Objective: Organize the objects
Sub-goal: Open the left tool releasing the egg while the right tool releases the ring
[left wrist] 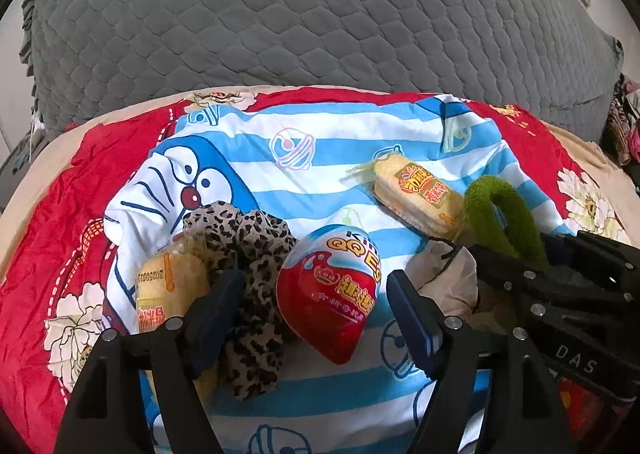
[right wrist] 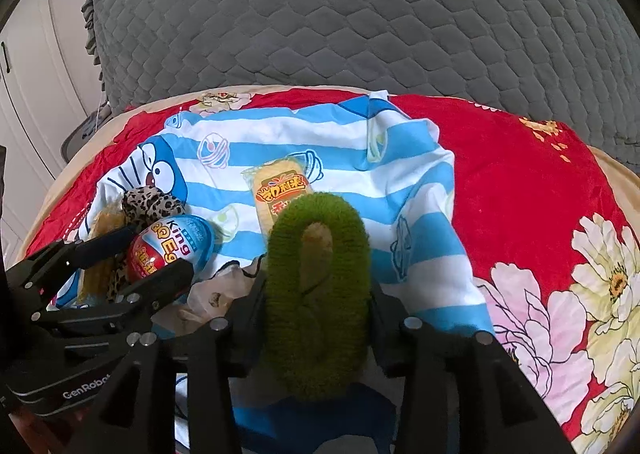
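A red and blue egg-shaped snack [left wrist: 332,290] lies on a blue-striped Doraemon cloth [left wrist: 320,158]. My left gripper [left wrist: 316,314] is open with its fingers on either side of the egg, not closed on it. A leopard-print scrunchie [left wrist: 248,250] and a yellow wrapped cake [left wrist: 168,286] lie at its left finger. My right gripper [right wrist: 316,294] is shut on a fuzzy green hair clip [right wrist: 320,286], which also shows in the left wrist view [left wrist: 500,214]. A second yellow wrapped cake [right wrist: 280,190] lies beyond the clip; it also shows in the left wrist view [left wrist: 420,194]. The egg [right wrist: 168,246] shows left in the right wrist view.
The striped cloth lies on a red floral blanket [right wrist: 520,194]. A grey quilted cover [left wrist: 320,14] rises behind. A crumpled pale bag [left wrist: 440,278] lies between the grippers. White cabinet doors [right wrist: 28,94] stand far left.
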`<state>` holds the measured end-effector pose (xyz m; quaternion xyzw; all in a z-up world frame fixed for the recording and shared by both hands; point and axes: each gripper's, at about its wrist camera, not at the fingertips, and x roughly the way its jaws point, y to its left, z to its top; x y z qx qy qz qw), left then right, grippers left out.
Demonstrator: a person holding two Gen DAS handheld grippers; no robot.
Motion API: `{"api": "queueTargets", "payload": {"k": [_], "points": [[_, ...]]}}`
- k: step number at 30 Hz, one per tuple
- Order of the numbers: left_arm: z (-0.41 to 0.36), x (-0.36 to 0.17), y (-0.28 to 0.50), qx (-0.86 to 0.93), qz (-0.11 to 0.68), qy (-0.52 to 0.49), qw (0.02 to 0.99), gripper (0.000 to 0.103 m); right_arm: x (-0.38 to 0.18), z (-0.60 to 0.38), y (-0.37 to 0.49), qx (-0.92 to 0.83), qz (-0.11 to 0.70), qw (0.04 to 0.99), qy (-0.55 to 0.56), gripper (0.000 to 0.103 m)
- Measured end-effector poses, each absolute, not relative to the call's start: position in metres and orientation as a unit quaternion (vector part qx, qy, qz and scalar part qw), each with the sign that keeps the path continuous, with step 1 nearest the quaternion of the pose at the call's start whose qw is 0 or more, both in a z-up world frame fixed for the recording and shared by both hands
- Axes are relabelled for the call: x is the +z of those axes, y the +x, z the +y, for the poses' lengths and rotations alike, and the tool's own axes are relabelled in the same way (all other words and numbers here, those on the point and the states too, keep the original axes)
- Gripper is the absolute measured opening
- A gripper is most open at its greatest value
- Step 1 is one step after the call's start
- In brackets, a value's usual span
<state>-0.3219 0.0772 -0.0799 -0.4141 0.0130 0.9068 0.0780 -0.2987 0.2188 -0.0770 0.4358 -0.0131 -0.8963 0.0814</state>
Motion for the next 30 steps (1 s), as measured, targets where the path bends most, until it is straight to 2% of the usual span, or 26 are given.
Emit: {"api": "queueTargets", "payload": {"k": [18, 26, 30], "points": [[0.072, -0.068, -0.309, 0.906, 0.024, -0.416, 0.072, 0.078, -0.067, 0.226, -0.284, -0.899, -0.015, 0.077, 0.431, 0.069], [0.074, -0.059, -0.3, 0.909, 0.032, -0.41, 0.072, 0.078, -0.06, 0.228, -0.275, -0.9, -0.018, 0.077, 0.429, 0.075], [0.071, -0.053, -0.296, 0.912, 0.028, -0.404, 0.068, 0.084, -0.054, 0.228, -0.271, -0.901, -0.021, 0.075, 0.426, 0.076]]}}
